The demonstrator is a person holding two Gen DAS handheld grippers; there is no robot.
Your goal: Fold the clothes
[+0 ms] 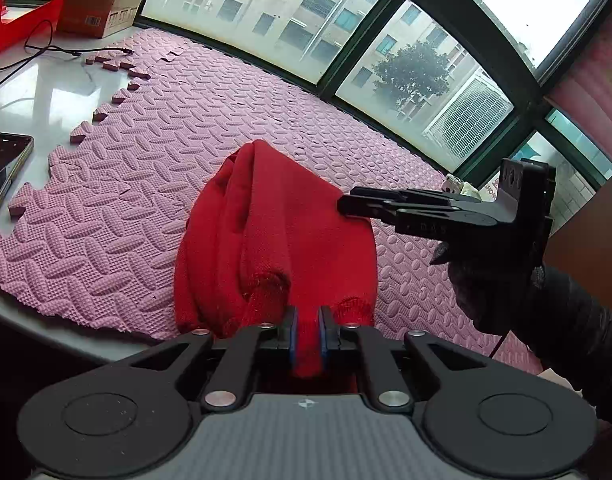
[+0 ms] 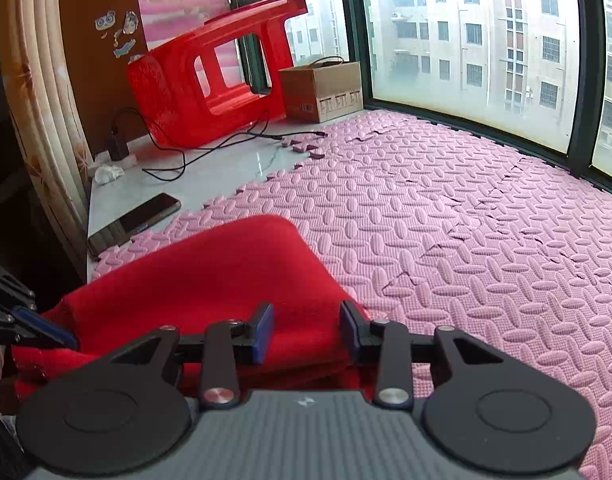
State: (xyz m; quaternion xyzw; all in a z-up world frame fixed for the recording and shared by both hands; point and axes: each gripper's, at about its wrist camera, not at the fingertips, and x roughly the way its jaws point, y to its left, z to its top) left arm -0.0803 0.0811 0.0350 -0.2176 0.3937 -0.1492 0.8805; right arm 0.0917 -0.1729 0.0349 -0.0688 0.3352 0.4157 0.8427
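Observation:
A red knitted garment (image 1: 274, 220) lies bunched on the pink foam mat (image 1: 146, 160), with its near end lifted. My left gripper (image 1: 306, 332) is shut on that near end, a strip of red fabric pinched between its blue pads. From the right, held by a gloved hand, my right gripper (image 1: 345, 205) reaches in, its tips at the garment's right edge. In the right wrist view the right gripper (image 2: 307, 328) stands open, its pads apart over the red garment (image 2: 210, 272), with cloth between them but not pressed. The left gripper (image 2: 46, 330) shows at the left edge.
A phone (image 2: 134, 220) lies on the white counter (image 2: 226, 168) left of the pink foam mat (image 2: 465, 240). Behind it are a tipped red plastic stool (image 2: 210, 80), a cardboard box (image 2: 321, 88) and a black cable (image 2: 210, 140). Windows run along the far side.

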